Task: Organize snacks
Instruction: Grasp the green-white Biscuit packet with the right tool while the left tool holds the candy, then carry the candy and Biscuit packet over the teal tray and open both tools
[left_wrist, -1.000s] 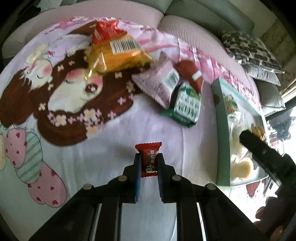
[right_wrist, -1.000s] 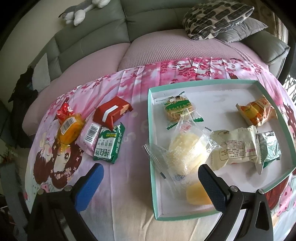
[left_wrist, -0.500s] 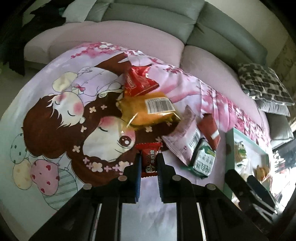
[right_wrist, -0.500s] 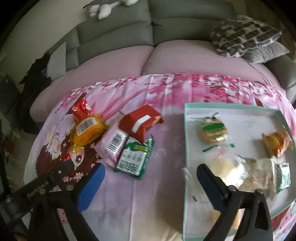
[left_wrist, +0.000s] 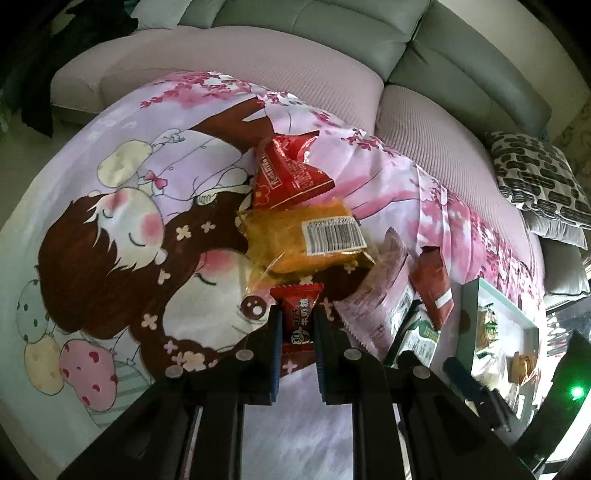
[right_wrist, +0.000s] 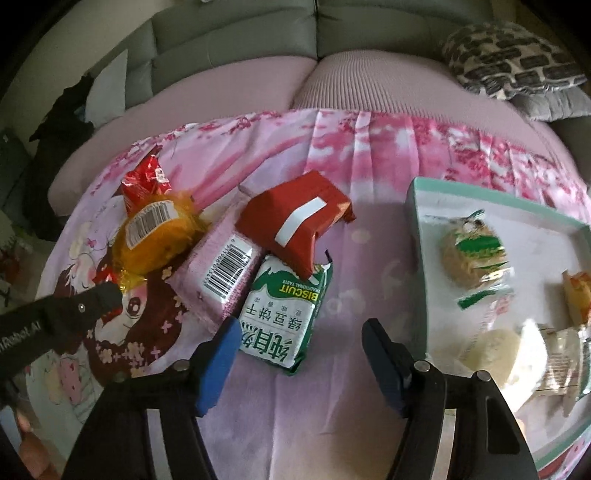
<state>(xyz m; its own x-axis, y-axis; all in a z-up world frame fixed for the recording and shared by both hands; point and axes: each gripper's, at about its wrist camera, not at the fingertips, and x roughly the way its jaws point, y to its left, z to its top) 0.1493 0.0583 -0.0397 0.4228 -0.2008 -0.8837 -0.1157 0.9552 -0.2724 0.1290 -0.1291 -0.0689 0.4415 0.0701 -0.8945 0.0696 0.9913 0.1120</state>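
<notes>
Left wrist view shows your left gripper (left_wrist: 297, 325) pinching a small red candy (left_wrist: 297, 314); your right gripper (right_wrist: 295, 332), jaws just closing yet apart, hovers over the green biscuit pack (right_wrist: 284, 306).

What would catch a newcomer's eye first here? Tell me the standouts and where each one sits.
First, the small red candy pinched in the left claw, held above the cartoon-girl cloth. Next, the heap of snack packs mid-cloth: an orange pack, a pink pack, and a red pack overlapping the green biscuit pack, which the closing right claw straddles without touching. To the right sits the teal-rimmed tray of wrapped pastries.
</notes>
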